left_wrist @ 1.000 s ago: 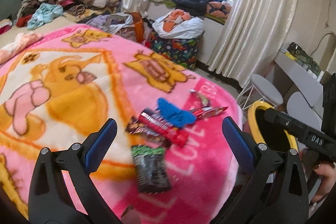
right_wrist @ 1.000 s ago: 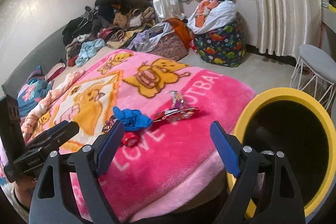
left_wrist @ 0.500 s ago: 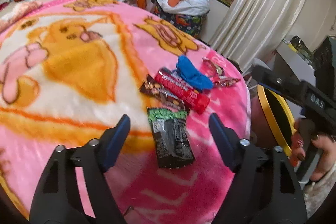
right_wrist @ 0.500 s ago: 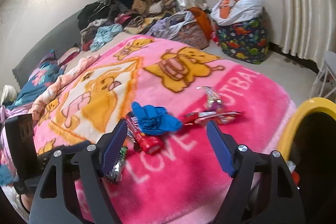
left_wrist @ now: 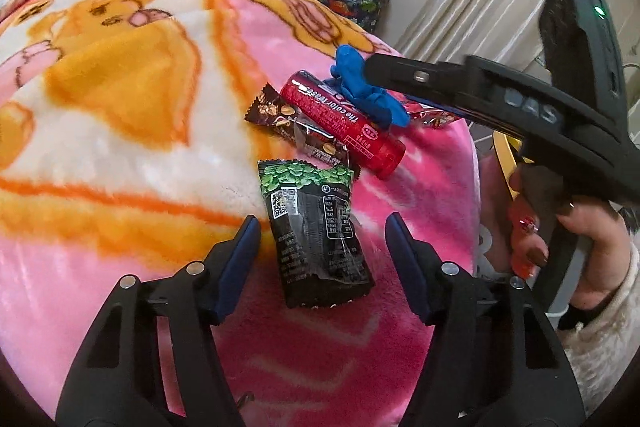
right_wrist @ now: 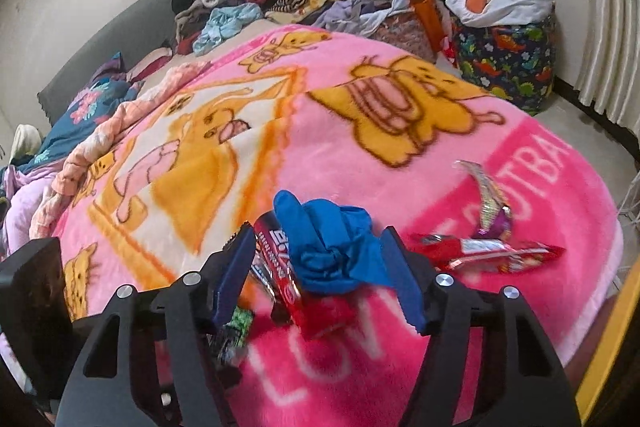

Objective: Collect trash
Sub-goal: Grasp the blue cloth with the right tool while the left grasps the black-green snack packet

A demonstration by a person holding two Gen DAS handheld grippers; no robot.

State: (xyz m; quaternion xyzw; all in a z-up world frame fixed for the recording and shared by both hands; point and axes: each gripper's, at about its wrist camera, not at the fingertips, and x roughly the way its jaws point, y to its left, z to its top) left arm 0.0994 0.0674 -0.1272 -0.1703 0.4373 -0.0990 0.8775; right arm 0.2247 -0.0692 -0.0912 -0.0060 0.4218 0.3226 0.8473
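Progress: we judge the collecting barely begun; all the trash we can see lies on the pink blanket (left_wrist: 400,367) of the bed, none lifted.
Left gripper (left_wrist: 322,233): fingers spread wide, empty, either side of the black-and-green snack packet (left_wrist: 316,239).
Right gripper (right_wrist: 316,263): fingers open, empty, flanking the crumpled blue glove (right_wrist: 328,247), which lies on the red tube (right_wrist: 288,279).
Left view only: brown nut-bar wrapper (left_wrist: 288,125), the person's right hand (left_wrist: 568,239), a sliver of yellow bin rim (left_wrist: 505,163).
Right view only: red wrapper (right_wrist: 492,253) and silver-purple wrapper (right_wrist: 490,203), near the bed's edge.
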